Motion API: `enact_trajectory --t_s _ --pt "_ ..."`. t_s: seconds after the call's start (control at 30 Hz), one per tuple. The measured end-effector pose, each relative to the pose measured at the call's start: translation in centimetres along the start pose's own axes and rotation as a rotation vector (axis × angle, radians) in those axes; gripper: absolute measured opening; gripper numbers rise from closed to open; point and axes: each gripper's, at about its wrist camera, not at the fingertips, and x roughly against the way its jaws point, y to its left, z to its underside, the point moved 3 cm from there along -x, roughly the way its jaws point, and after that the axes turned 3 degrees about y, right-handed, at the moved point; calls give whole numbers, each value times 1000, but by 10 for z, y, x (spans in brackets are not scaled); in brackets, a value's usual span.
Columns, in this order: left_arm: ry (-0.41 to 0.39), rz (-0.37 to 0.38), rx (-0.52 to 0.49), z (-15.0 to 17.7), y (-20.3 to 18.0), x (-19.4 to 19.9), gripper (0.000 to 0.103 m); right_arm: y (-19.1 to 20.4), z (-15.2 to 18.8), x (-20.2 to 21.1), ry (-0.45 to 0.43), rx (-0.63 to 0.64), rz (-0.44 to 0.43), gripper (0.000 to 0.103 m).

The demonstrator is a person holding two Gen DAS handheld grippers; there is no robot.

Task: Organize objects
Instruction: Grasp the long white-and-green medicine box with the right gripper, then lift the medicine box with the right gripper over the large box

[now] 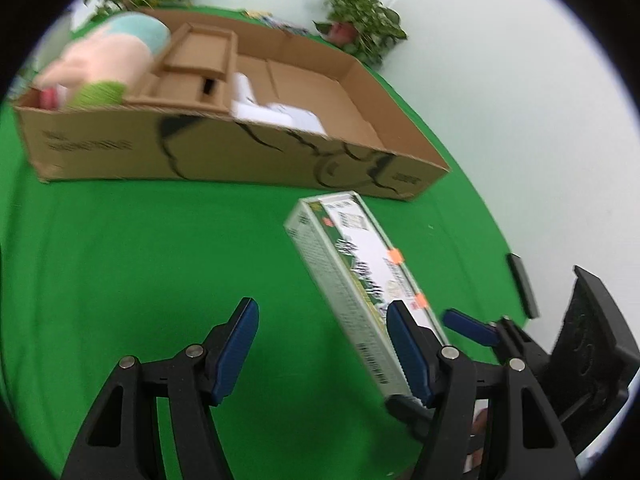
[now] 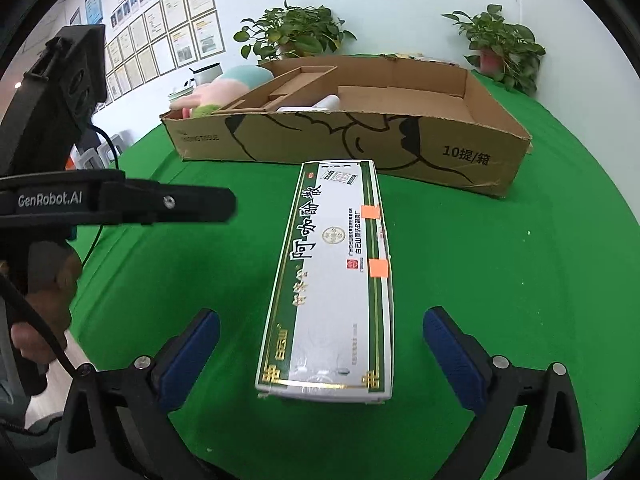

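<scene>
Covering the table: green cloth point(image 2: 500, 280), spread under everything in both views
Cardboard tray point(image 2: 360, 148): long, low-walled, open on top, black line drawing on its front wall; sits on the cloth at the far side
Tray contents: cardboard insert point(image 1: 196, 68) left of centre, white items point(image 1: 276, 110) beside it, plush toy point(image 1: 108, 60) in pink, teal and green at the left end
Potted plants: one point(image 2: 294, 34) behind the tray's left half, one point(image 2: 500, 46) at the back right corner
Wall, left: rows of framed papers point(image 2: 168, 32)
Long box point(image 2: 332, 280): green, white and gold, printed characters, two orange stickers on its right edge; lies flat on the cloth in front of the tray, far end near the tray's front wall, touching or not I cannot tell
Right gripper point(image 2: 320, 356): jaws wide, blue pads either side of the box's near end, clear of it on both sides
Left gripper point(image 1: 324, 344): jaws wide, nothing between them; its right finger overlaps the box in the left wrist view, contact not clear (frame blurred)
Person's hand point(image 2: 44, 304): on the left gripper's handle, seen at the left edge of the right wrist view
</scene>
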Motion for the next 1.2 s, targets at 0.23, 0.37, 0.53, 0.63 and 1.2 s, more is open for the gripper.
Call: enact_trajectory --t_s 0.23,0.37,0.53,0.63,1.2 --pt "95 152 58 3 -8 -35 66 14 -2 3 -40 26 13 101" --pt "112 183 77 6 -8 -41 66 7 -6 -3 -30 -6 57 92" --pt "103 194 88 9 -7 -39 66 6 1 -11 15 0 58 61" --pt "89 195 100 12 -7 -37 66 5 1 -11 17 -48 -26 61" --pt "95 215 87 27 -21 -23 48 -3 5 -3 -1 -161 -114 60"
